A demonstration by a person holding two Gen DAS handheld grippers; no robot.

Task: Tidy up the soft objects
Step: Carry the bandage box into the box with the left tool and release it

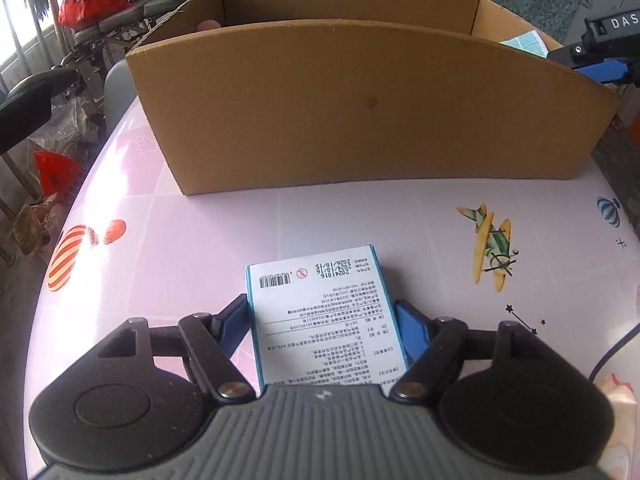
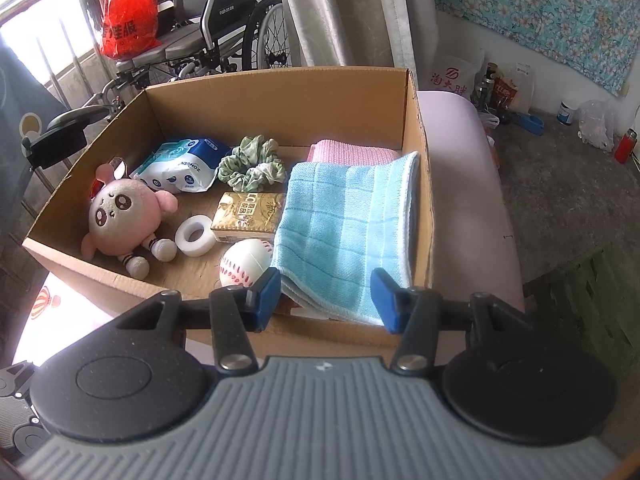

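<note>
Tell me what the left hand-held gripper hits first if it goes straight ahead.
Probably the near wall of the cardboard box. The left hand-held gripper holds a white packet, whose front edge would likely touch first.

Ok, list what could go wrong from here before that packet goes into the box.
1. The left tool holds the white printed packet low, in front of the cardboard box; its tall near wall could catch the packet unless it is lifted first.
2. The right tool hangs open at the box's near rim over the blue towel; the two tools may collide there.
</note>
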